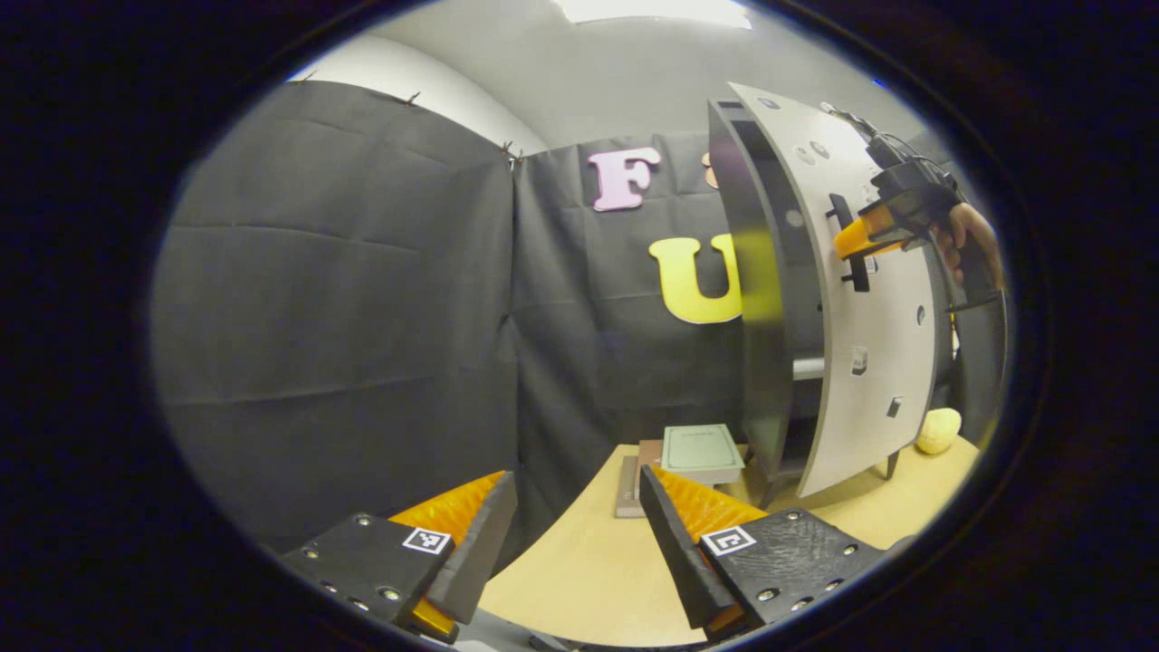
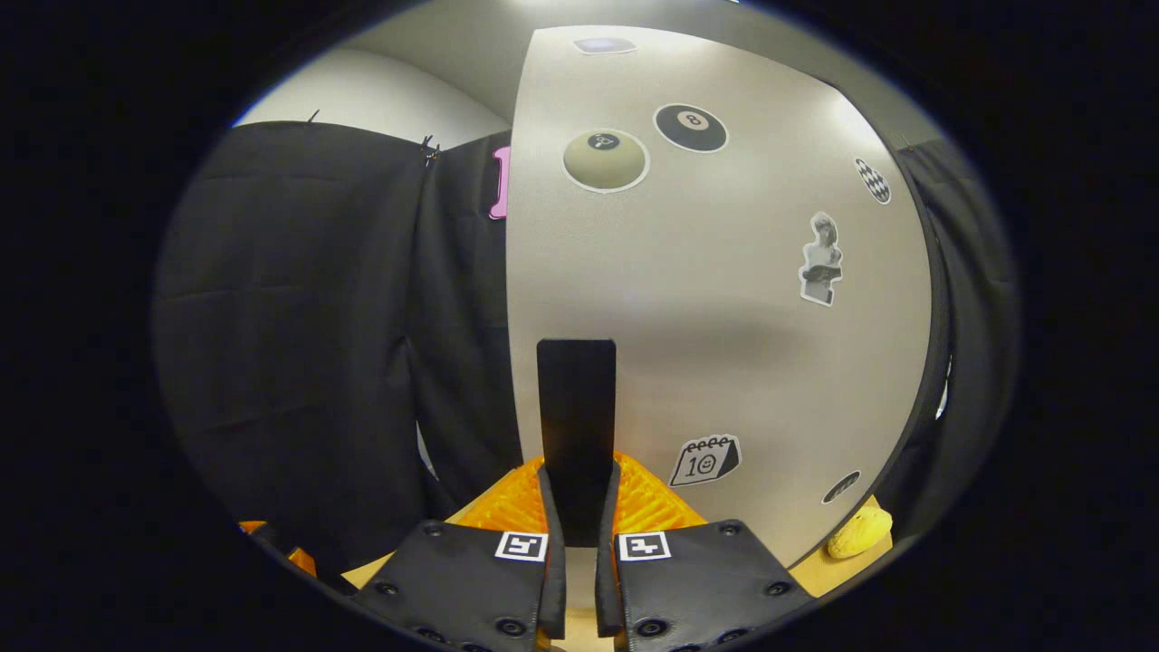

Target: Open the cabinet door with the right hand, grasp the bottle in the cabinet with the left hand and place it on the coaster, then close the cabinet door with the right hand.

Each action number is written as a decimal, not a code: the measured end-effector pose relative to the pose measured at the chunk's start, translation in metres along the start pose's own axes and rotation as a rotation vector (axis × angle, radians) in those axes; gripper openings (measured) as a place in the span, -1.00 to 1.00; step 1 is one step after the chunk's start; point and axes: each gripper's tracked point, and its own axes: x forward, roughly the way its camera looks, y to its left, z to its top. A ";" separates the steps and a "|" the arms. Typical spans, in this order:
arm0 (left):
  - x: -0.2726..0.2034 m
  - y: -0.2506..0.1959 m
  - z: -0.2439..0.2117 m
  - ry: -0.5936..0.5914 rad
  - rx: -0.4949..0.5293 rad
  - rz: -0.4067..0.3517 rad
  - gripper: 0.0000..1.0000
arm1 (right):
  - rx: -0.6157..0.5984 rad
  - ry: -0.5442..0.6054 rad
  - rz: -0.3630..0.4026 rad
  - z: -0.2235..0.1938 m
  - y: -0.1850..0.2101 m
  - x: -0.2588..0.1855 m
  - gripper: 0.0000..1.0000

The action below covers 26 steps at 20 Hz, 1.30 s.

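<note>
The cabinet [image 1: 761, 317] stands on the table at the right of the left gripper view, its pale door [image 1: 869, 362] swung partly out. My right gripper [image 1: 860, 240], held by a hand, is clamped on the door's black handle [image 1: 857, 276]. In the right gripper view the door [image 2: 724, 299] is close up, and the upright black handle [image 2: 576, 407] sits pinched between both fingers of my right gripper [image 2: 578, 475]. My left gripper [image 1: 578, 484] hangs open over the table's left part, away from the cabinet, holding nothing. The door and dark side panel hide most of the cabinet's inside.
A small stack of books [image 1: 702, 453] lies on the wooden table [image 1: 589, 570] just left of the cabinet's foot. A yellow rounded object [image 1: 939, 430] [image 2: 860, 532] rests on the table beyond the door. Black cloth walls close off the back and left.
</note>
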 end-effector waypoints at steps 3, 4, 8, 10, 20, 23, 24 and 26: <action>0.012 -0.033 0.014 -0.024 -0.003 -0.078 0.66 | 0.017 0.010 0.046 0.000 -0.003 -0.004 -0.71; 0.017 -0.045 0.021 -0.034 -0.005 -0.100 0.66 | 0.026 0.013 0.062 0.000 -0.006 -0.005 -0.71; 0.025 -0.101 0.044 -0.069 -0.014 -0.184 0.66 | 0.026 0.016 0.105 0.000 -0.009 -0.003 -0.71; 0.024 -0.130 0.056 -0.090 -0.022 -0.212 0.66 | 0.047 0.018 0.139 0.001 -0.012 -0.004 -0.71; -0.004 -0.268 0.083 -0.106 -0.002 -0.322 0.65 | 0.079 0.038 0.243 -0.004 -0.035 -0.014 -0.71; -0.011 -0.307 0.089 -0.108 -0.017 -0.361 0.70 | 0.064 0.031 0.233 -0.004 -0.043 -0.018 -0.72; -0.013 -0.319 0.090 -0.109 -0.019 -0.371 0.69 | 0.065 0.032 0.227 -0.004 -0.046 -0.020 -0.72; -0.019 -0.337 0.089 -0.109 -0.016 -0.382 0.69 | 0.065 0.026 0.213 -0.004 -0.053 -0.023 -0.72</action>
